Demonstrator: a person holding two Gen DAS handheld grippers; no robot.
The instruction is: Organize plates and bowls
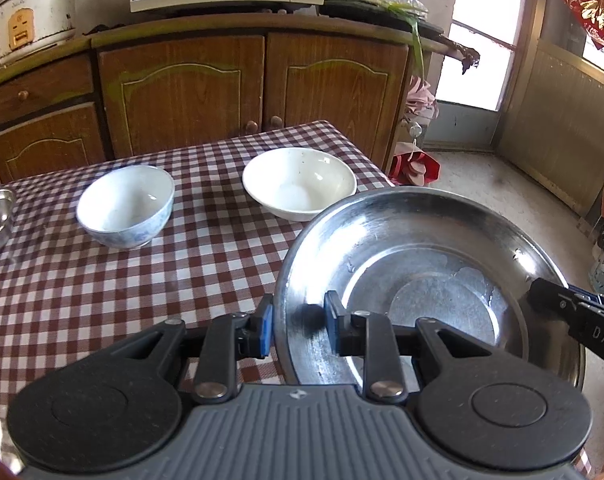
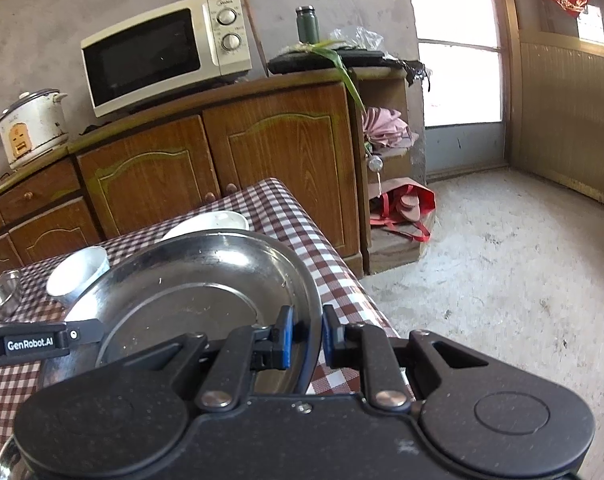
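Evidently I have the steel plate (image 1: 421,264) pinched by opposite rims, left gripper (image 1: 298,322) and right gripper (image 2: 305,338) both clamped narrow on it above the checked table's (image 1: 102,300) edge; thin, stiff, light, probably slippery.

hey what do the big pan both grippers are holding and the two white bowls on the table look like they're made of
Big pan: looks like stainless steel, shiny and scuffed, with mirror-like reflections and streaky marks on its floor.
Blue-patterned bowl: likely glazed ceramic or porcelain, a glossy white inside with a faint blue print on the outer wall.
Wide white bowl: also seemingly glazed ceramic, off-white, glossy, with small dark specks inside.
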